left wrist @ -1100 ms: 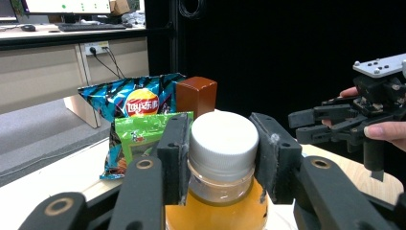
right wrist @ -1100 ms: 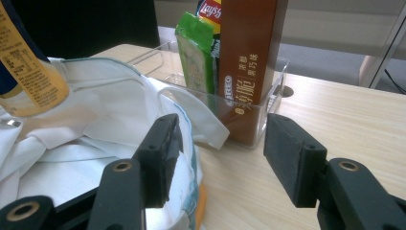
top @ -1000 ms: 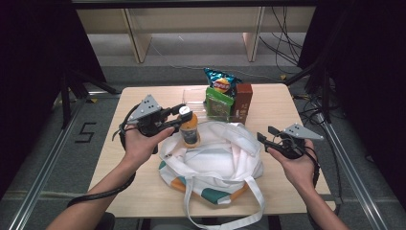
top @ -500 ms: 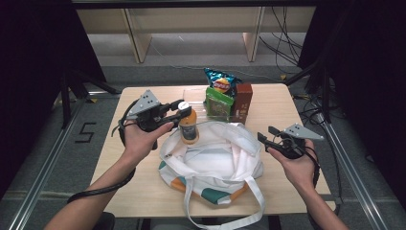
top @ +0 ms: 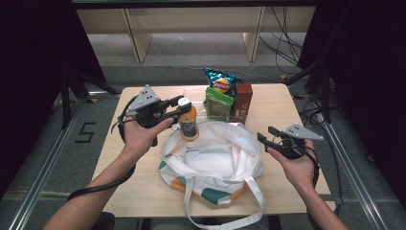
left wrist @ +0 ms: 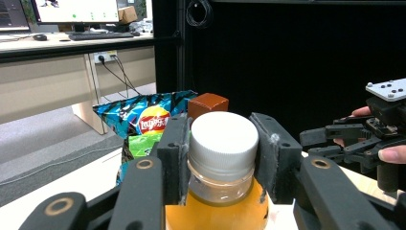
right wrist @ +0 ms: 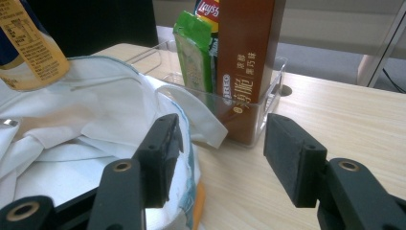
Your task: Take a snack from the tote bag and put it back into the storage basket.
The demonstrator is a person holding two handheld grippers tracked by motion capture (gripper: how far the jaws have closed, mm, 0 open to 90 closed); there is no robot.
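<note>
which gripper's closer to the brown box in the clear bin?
Right, though not by much. The right gripper hangs open just past the white bag, in front of the brown box. The left gripper is clamped on the juice bottle, left of the bin.

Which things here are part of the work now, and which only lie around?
In use: juice bottle, left gripper shut on its cap, white bag.
Lying about: chips bag, green packet, brown box, clear tray.
</note>
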